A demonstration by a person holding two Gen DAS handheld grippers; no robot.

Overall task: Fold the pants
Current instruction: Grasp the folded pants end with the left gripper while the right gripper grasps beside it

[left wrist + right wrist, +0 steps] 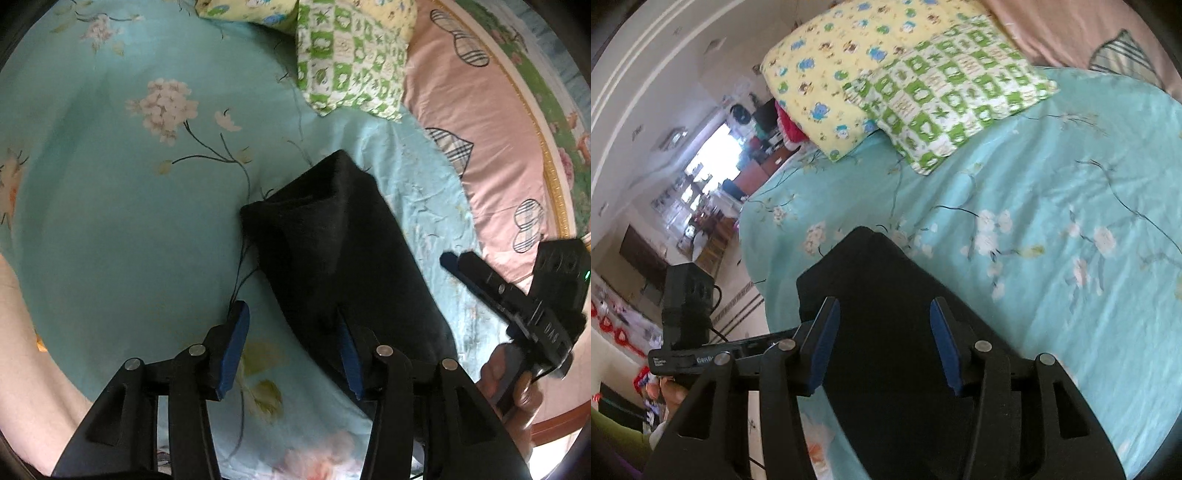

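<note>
The black pants (343,258) lie as a long narrow strip on the floral teal sheet (110,221), running from about six o'clock up toward twelve in the right wrist view, apparently laid flat so the strip can be doubled over. The left gripper (291,350) is spread wide and holds nothing, one finger over bare sheet and the other over the strip's edge; the right gripper (884,339) is likewise spread and empty above the cloth, seemingly placed to take the near end. The near end is cut off behind the claws, the dark fabric hides its seams and layers, and I cannot tell waistband from hem; a green checked pillow (945,99) lies well apart at twelve o'clock.
</note>
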